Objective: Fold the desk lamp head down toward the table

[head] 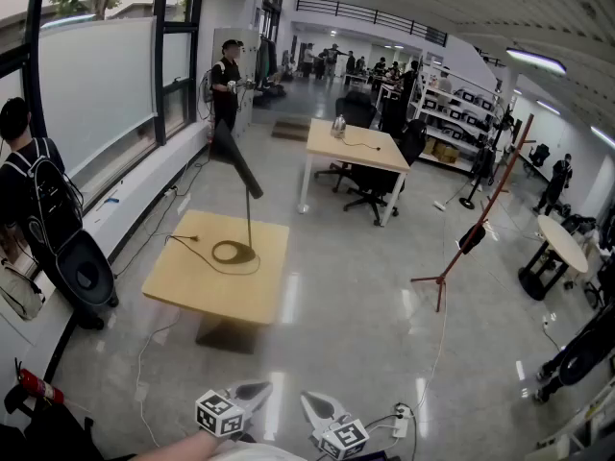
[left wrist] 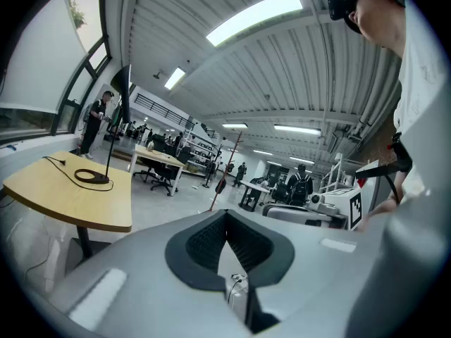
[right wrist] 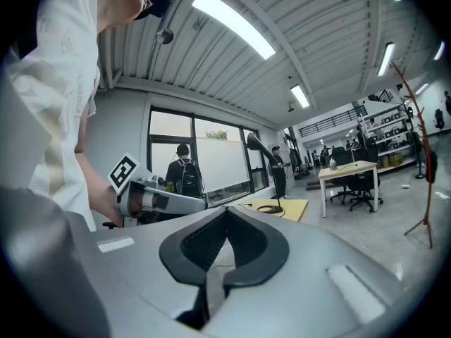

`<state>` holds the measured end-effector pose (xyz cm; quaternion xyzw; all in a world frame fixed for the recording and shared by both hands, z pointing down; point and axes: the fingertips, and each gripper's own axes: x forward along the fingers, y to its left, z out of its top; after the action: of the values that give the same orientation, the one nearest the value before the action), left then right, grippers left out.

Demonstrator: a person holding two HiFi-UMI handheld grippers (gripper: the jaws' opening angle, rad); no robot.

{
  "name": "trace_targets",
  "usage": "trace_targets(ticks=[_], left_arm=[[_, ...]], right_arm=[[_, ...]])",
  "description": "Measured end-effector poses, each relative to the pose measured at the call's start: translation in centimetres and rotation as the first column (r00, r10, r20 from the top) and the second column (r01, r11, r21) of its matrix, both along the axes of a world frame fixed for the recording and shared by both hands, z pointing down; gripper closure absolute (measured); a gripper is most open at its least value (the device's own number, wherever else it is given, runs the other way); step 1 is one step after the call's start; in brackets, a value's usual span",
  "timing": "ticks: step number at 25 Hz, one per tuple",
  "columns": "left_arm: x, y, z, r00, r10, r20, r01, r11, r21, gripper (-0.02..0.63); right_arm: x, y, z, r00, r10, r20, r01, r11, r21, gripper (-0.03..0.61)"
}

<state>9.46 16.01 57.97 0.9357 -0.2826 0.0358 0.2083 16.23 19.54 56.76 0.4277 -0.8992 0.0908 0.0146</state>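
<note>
Head view: desk lamp [head: 250,214] stands on the wooden table [head: 207,291], well apart from the person across open floor. Lamp head [head: 236,158] slants up from its post, not folded. Task not begun; approach and fold both remain. Left gripper [head: 256,389] and right gripper [head: 309,402] sit low, near the body.

Left gripper view: jaws pressed together, nothing between.

Right gripper view: jaws likewise closed, empty; lamp distant.

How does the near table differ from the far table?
The near table stands on one central base; the far table has white corner legs. The near table carries a lamp; the far table has chairs beside it. Both have light wooden tops.
</note>
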Motion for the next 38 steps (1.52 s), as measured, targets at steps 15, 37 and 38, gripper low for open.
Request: trace_targets(ticks=[15,37,38], left_arm=[[0.7,0.2,-1.0,1.0,-0.006,0.005,0.006,0.999,0.039,0.612],[-3.9,-6.0,-0.5,0.997,-0.077,0.013,0.077,0.997,0.024,0.612],[-3.9,-6.5,-0.6,0.997,-0.074,0.011,0.074,0.997,0.024,0.612]], right_arm=[[1.7,-0.4,0.1,0.998,0.045,0.048,-0.045,0.999,-0.001,0.563],[-1.2,-6.4,1.1,0.998,0.027,0.061,-0.022,0.996,-0.085,0.565],[-1.1,-6.9,1.1,0.998,0.033,0.059,-0.028,0.996,-0.089,0.565]])
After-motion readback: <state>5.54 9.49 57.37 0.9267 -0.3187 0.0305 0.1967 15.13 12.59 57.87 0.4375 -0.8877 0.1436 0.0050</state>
